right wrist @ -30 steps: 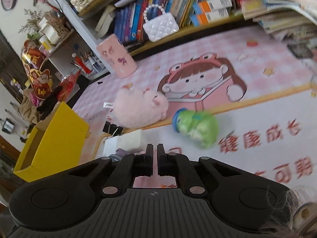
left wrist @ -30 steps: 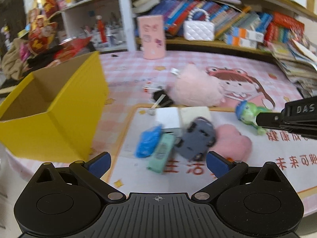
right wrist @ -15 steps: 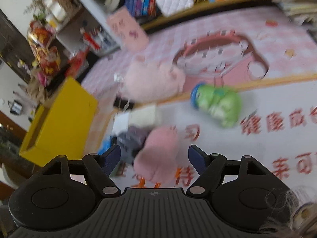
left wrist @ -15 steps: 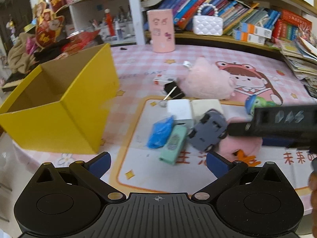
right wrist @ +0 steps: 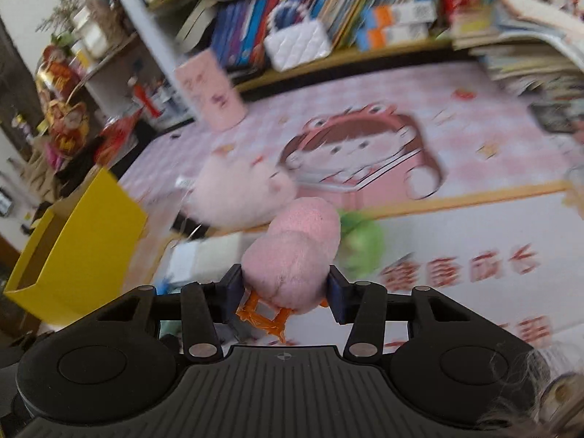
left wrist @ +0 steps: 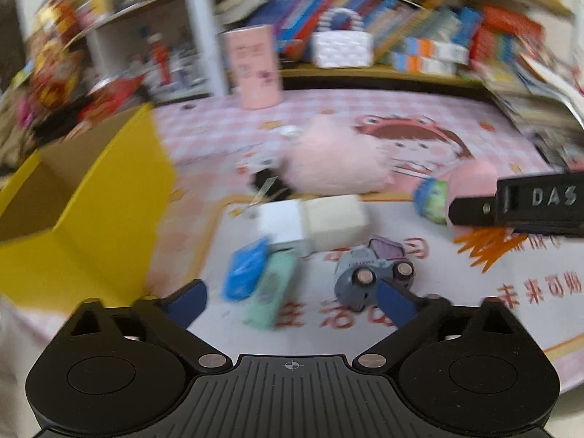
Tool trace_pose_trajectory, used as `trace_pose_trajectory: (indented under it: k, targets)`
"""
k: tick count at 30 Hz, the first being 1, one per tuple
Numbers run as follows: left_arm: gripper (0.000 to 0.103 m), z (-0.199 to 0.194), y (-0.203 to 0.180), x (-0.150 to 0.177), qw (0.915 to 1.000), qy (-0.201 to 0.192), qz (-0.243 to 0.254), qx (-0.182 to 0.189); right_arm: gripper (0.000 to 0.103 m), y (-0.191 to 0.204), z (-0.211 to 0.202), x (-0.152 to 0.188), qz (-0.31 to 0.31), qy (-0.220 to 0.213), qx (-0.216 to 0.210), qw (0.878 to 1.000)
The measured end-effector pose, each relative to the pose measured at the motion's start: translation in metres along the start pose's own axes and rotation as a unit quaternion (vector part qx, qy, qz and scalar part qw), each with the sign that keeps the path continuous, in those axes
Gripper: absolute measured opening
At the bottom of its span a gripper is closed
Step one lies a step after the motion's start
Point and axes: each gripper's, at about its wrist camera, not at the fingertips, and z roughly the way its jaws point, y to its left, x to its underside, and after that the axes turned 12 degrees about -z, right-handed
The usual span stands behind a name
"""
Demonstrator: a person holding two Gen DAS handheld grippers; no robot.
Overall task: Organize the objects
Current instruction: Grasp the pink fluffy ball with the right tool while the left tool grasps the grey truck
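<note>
While the right gripper has just been closing, its blue pads pinch a fuzzy pink plush chick with orange feet, lifted above the printed mat, left gripper spread, jaws just narrowing slightly, empty, near a grey toy car, open yellow cardboard box at left.

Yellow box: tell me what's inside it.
The yellow box stands open-topped. The left wrist view shows only bare brown inner walls, with nothing visible inside. Its floor is hidden behind the near wall, so something lying low could be missed.
</note>
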Motion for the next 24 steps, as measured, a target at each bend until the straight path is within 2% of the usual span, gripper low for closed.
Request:
trace_pose_trajectory:
  k: [1,3,6,11,15,19,20,21,22,24]
  targets:
    - [0.085,0.003,-0.010,-0.001,0.9998,-0.001,0.022,0.002,0.044,-0.005,-0.004,0.000,-0.003,0.000,0.003,1.000]
    - [0.081,0.008,-0.026,-0.001,0.9987,-0.001,0.050,0.011,0.044,-0.013,-0.011,0.005,-0.004,0.002,0.008,1.000]
    - [0.081,0.011,-0.042,-0.001,0.9974,0.002,0.062,0.036,0.044,-0.023,-0.017,0.012,-0.001,0.005,0.019,1.000]
    - [0.083,0.024,-0.041,-0.003,0.9976,0.030,-0.005,0.062,0.044,-0.033,-0.023,0.012,0.003,-0.002,0.033,0.999]
    - [0.083,0.040,-0.034,-0.003,0.9972,0.049,-0.038,0.042,0.044,-0.038,-0.023,0.014,0.009,0.000,0.032,0.999]
    - [0.081,0.048,-0.034,0.000,0.9963,0.063,-0.047,0.036,0.044,-0.039,-0.021,0.015,0.000,0.007,0.022,1.000]
    - [0.079,0.050,-0.034,0.000,0.9960,0.066,-0.049,0.037,0.044,-0.037,-0.021,0.015,-0.004,0.007,0.020,1.000]
    - [0.067,0.051,-0.034,0.001,0.9956,0.066,-0.051,0.042,0.044,-0.035,-0.021,0.015,-0.009,0.008,0.018,1.000]
    - [0.064,0.052,-0.034,0.000,0.9955,0.067,-0.050,0.045,0.044,-0.033,-0.021,0.015,-0.014,0.008,0.017,1.000]
    - [0.063,0.051,-0.032,-0.001,0.9952,0.064,-0.053,0.053,0.044,-0.030,-0.020,0.016,-0.022,0.010,0.017,1.000]
